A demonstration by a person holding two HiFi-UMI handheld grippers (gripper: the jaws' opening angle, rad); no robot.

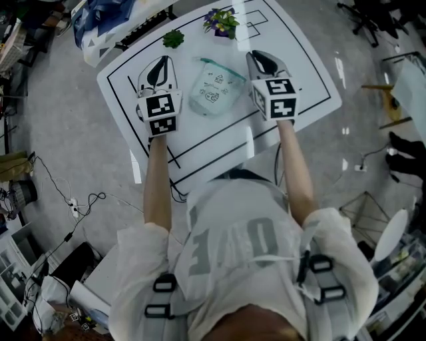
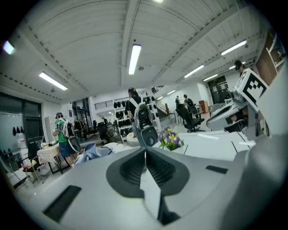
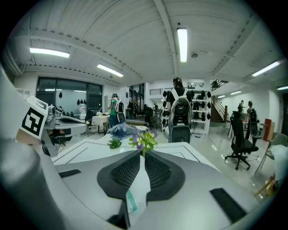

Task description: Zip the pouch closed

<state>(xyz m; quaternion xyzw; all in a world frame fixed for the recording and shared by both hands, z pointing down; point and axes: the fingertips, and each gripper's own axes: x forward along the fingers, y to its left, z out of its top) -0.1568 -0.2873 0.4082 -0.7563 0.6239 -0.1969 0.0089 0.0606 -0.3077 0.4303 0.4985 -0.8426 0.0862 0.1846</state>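
**Pouch** [image 1: 214, 90]: clear, with a teal zip along its far edge. It lies on the white table [image 1: 303, 80] between the two grippers.

**Left gripper** [image 1: 160, 66]: jaws pressed together, standing apart from the pouch.

**Right gripper** [image 1: 261, 61]: jaws likewise closed on each other, just beside the pouch's right corner. In the right gripper view a pale sliver with a teal stripe shows in the gap beneath its pads; what it is cannot be told.

**Surroundings:** Beyond the pouch, toward the table's far edge, stand a small green plant [image 1: 174, 38] and a purple-flowered plant [image 1: 221, 22]. Both are apart from the pouch and the grippers. A blue-and-white cloth [image 1: 106, 16] lies past the far left corner.

**Surface and room:** The table is marked with black lines. The grey glossy floor [image 1: 60, 120] carries trailing cables [image 1: 60, 190]. An office chair [image 3: 240, 139], equipment racks [image 3: 198, 108] and strip lights [image 3: 182, 42] occupy the open room.
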